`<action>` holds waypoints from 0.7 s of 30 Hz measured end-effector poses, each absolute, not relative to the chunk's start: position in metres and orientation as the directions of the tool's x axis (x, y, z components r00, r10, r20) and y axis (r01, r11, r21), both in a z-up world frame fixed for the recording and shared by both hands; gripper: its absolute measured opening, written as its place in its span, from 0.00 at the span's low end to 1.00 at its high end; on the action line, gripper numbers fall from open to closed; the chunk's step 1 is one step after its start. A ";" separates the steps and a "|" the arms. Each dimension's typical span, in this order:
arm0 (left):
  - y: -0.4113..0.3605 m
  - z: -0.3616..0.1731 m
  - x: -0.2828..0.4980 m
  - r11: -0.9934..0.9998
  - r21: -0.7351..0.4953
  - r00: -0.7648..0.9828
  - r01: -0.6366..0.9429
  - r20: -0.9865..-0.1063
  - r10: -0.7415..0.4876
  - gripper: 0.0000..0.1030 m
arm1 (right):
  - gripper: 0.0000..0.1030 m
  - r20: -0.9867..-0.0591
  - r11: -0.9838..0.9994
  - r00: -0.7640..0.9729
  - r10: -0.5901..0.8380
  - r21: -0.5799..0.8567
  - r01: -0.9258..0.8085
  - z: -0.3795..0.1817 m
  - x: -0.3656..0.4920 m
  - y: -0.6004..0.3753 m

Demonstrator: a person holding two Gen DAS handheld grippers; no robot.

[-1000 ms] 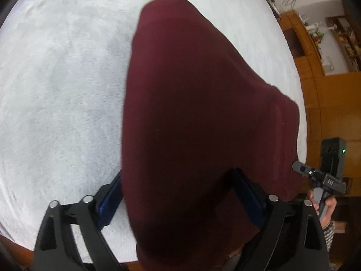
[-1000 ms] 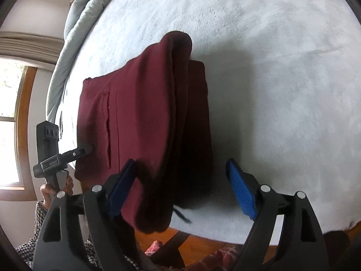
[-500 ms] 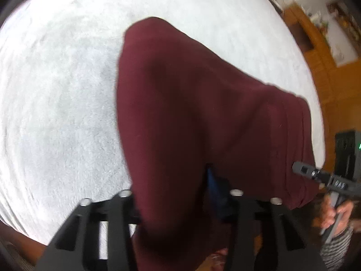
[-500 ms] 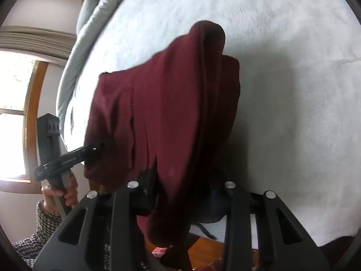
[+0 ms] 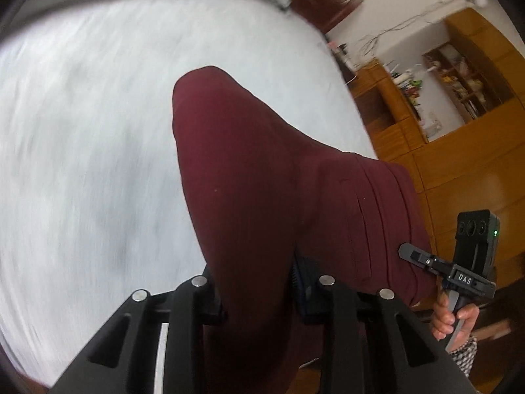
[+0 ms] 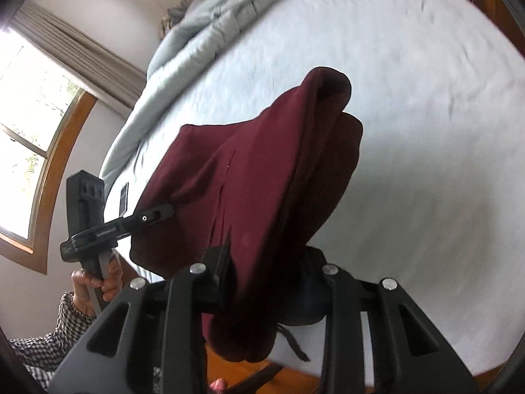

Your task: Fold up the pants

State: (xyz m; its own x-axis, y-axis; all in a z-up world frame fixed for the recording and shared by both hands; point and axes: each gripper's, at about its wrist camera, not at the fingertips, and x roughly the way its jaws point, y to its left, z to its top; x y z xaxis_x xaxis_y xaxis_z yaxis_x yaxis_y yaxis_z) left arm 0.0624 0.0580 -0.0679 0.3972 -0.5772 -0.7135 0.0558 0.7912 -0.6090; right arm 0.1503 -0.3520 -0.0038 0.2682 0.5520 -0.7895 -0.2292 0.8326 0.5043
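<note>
The dark red pants (image 5: 262,177) are folded into a thick bundle and hang lifted over the white bed (image 5: 82,131). My left gripper (image 5: 259,295) is shut on the near edge of the pants. My right gripper (image 6: 265,279) is shut on the other near corner of the pants (image 6: 256,180). Each gripper shows in the other's view: the right one (image 5: 407,251) at the pants' right edge, the left one (image 6: 164,211) at their left edge. The fingertips are hidden under the cloth.
A rumpled grey duvet (image 6: 203,26) lies at the head of the bed. A window with a wooden frame (image 6: 32,131) is to the left. Wooden cabinets and shelves (image 5: 459,115) stand beyond the bed's far side. Wooden floor (image 6: 262,377) shows below the bed edge.
Both grippers have closed on the pants' near edge and lifted it. The bundle now hangs clear above the bed, and both cameras have tilted up toward the room.
</note>
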 end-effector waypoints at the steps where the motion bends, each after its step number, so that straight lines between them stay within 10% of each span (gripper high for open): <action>1: 0.059 -0.065 0.073 0.795 -0.603 0.409 0.061 -0.712 -0.571 0.29 | 0.30 -0.788 0.835 0.278 0.549 0.498 -0.236 -0.002 0.157 -0.355; 15: 0.031 -0.164 0.126 0.872 -0.489 0.286 -0.005 -0.837 -0.467 0.39 | 0.38 -0.858 0.870 0.147 0.493 0.484 -0.094 -0.137 0.227 -0.372; 21: 0.018 -0.155 0.132 0.914 -0.406 0.269 -0.006 -0.881 -0.390 0.75 | 0.58 -0.863 0.877 0.156 0.480 0.477 -0.062 -0.135 0.216 -0.384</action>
State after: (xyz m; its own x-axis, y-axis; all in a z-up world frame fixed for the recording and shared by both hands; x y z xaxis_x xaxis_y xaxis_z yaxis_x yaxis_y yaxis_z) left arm 0.1317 0.0175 -0.1553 0.2692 -0.3899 -0.8806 -0.0065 0.9136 -0.4065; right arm 0.2158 -0.3843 -0.1347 0.1563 0.4804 -0.8630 -0.0617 0.8768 0.4769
